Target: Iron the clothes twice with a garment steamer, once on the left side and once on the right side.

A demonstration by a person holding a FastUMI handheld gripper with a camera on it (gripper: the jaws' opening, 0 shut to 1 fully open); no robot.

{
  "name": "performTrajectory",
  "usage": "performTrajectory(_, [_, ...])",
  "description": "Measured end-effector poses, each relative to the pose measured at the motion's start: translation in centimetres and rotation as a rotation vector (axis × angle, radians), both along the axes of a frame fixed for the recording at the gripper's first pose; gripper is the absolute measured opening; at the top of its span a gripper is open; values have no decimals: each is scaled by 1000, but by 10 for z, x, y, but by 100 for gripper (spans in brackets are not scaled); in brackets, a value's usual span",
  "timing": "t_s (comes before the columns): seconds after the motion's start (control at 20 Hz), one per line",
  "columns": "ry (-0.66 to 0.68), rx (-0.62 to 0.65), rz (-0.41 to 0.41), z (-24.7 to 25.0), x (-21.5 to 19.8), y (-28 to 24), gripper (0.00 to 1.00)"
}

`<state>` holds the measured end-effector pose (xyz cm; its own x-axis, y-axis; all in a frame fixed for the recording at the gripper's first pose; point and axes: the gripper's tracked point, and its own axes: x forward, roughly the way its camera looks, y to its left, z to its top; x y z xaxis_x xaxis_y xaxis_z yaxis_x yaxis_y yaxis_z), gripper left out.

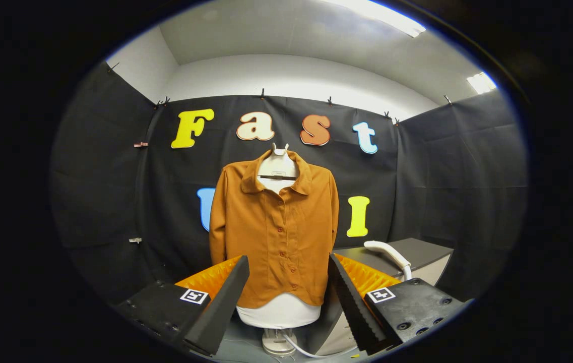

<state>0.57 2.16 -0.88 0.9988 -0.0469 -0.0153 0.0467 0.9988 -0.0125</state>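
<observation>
Hand-held gripper [286, 302], fingers apart and empty, faces the rust-brown shirt [276, 227] on its mannequin; the white steamer handle [389, 252] on the right bench [417, 252] likely wants a square, firm grip.

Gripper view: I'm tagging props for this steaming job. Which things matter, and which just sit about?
For the job:
brown shirt on the white mannequin
white steamer on the grey cabinet
gripper, fingers open, empty

Just about:
small clips on the cloth wall

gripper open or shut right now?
Open: gripper fingers spread wide, nothing between them; the brown shirt hangs beyond them.
</observation>
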Motion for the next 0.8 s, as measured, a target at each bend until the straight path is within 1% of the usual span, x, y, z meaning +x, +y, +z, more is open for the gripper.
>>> performTrajectory(0.25, [13,4,-38,-8,8,-5,98])
performTrajectory(0.5, [30,0,-91,-14,24,-30,98])
performTrajectory(0.7, [30,-4,-109,-18,50,-61,98])
performTrajectory(0.8, [21,0,-113,-17,71,-82,98])
